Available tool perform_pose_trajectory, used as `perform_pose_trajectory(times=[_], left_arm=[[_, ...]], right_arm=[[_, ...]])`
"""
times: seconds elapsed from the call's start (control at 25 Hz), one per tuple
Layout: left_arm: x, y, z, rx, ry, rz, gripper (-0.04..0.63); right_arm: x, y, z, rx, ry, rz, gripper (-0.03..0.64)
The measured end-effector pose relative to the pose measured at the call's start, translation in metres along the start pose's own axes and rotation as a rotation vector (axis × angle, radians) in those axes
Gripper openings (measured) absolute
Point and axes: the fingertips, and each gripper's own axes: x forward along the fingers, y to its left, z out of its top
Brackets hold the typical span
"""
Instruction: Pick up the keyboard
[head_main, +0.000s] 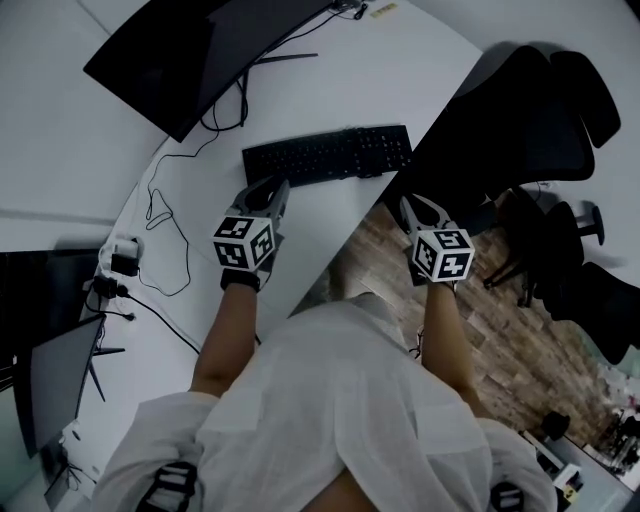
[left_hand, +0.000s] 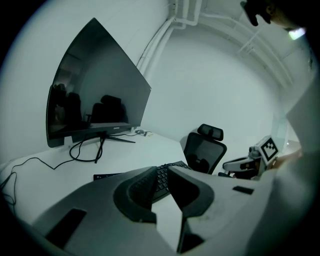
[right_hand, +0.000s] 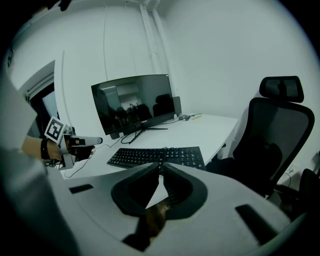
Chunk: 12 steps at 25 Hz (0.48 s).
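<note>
- Left gripper (head_main: 270, 192): carried on an outstretched forearm over the desk (head_main: 400, 80). It points forward and slightly down, with its tips raised above the near left corner of the keyboard (head_main: 328, 155). The jaws are closed and nothing is gripped.
- Right gripper (head_main: 410, 206): held just beyond the desk's right edge, over the wood floor (head_main: 375, 250). It points forward and down toward the keyboard's right end. The jaw tips meet and nothing is gripped.
- Keyboard: lies flat on the desk in front of the monitor (head_main: 190, 55), with its right end at the desk's right edge. Both grippers are clear of it.
- Cable (head_main: 165, 235): lies in loose loops on the desk toward its left edge.
- Hidden or cut off:
  - In the left gripper view, the jaws cover most of the keyboard.
  - The head view cuts off the monitor's top corner.
  - The office chair (head_main: 530, 120) to the right of the desk is dark, and its details are hard to make out.
</note>
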Motion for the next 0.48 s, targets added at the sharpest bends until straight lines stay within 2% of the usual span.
perform_pose_trajectory(times=[0.28,0.48], left_arm=[[0.027,0.002,-0.009,-0.035,0.033,0.018,0.06],[0.043,0.005,-0.007,-0.046,0.046,0.062,0.06]], right_arm=[[0.023,-0.022,-0.001,-0.006,0.05,0.026,0.038],[0.041,-0.042,0.003,-0.018,0.085,0.068,0.044]])
